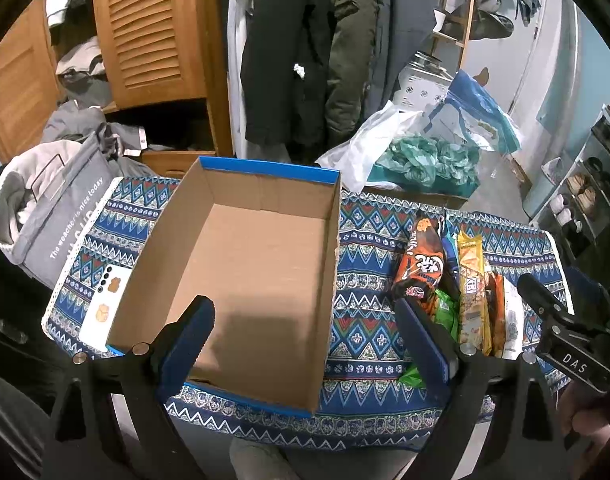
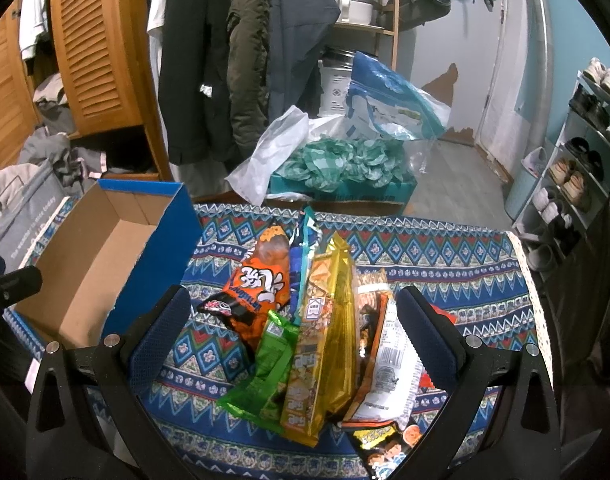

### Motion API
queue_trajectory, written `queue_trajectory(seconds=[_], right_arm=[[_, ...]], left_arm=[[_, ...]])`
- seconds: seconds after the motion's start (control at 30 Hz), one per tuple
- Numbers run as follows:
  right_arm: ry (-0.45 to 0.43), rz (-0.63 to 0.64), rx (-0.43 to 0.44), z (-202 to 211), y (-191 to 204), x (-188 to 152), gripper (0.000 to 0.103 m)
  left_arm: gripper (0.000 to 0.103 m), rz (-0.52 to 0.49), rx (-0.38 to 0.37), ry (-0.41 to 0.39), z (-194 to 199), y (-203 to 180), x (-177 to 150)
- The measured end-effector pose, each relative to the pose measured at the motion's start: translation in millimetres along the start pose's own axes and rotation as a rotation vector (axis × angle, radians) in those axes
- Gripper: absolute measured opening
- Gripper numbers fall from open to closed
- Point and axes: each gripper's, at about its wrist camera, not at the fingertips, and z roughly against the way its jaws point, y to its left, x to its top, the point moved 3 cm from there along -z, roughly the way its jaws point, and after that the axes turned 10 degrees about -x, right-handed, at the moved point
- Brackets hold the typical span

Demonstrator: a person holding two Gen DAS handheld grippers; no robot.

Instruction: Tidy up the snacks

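Snack packets overlapping in a heap, lower ones mostly hidden from me, black cartoon-printed packet (image 2: 389, 450) cut off at bottom edge, yellow foil packet (image 2: 325, 344) lower centre between my wide-apart right gripper (image 2: 293, 312) fingers, open brown cardboard box with blue rim (image 1: 241, 276) centre frame beneath my spread left gripper (image 1: 305, 320), holding nothing.

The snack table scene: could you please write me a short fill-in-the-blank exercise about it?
1. The cardboard box currently holds ____ snacks.
2. The snack pile lies on the patterned ____.
3. The right tool hovers over the pile with its jaws ____.
4. The left tool, also open, is held over the ____.

Missing words: no; tablecloth; open; box
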Motion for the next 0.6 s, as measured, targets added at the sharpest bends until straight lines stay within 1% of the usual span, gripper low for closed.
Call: queue_trajectory(seconds=[0.6], right_arm=[[0.001, 0.002, -0.005, 0.4, -2.7, 1.0, 0.101]], left_arm=[[0.093, 0.001, -0.004, 0.009, -1.9, -1.6, -3.0]])
